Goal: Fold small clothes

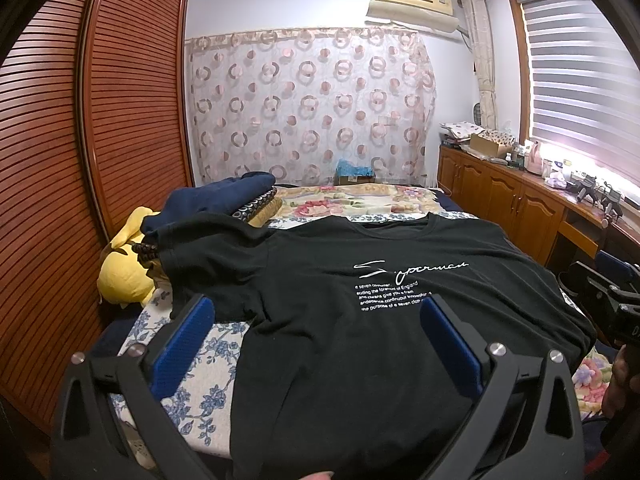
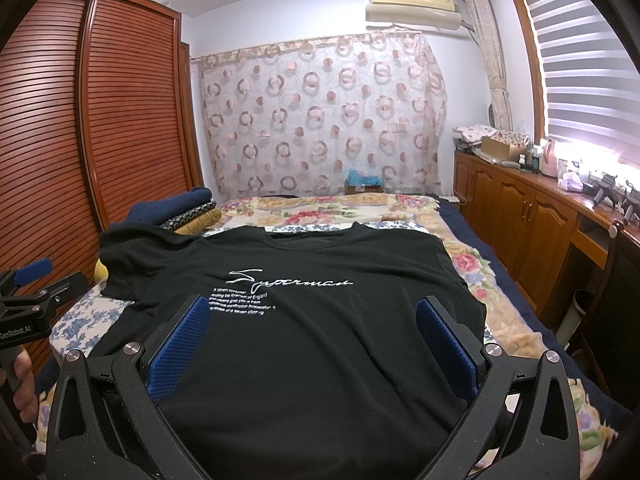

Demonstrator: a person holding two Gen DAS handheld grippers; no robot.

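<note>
Lying flat, print up, across the near end of the bed [image 2: 512,288], the black T-shirt [image 2: 320,340] awaits folding; both the left gripper [image 1: 316,312] and right gripper [image 2: 312,312], spread wide, should pinch matching hem corners evenly.

Black T-shirt [image 2: 320,320], white lettering; blue-floral sheet [image 1: 200,380]; pink-circle curtain [image 2: 320,100]; yellow plush [image 1: 124,272].

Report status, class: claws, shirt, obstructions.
Left claw open, right claw open, both over the shirt. Black T-shirt spread flat, print up, unfolded. Folded clothes pile under its left sleeve.
</note>
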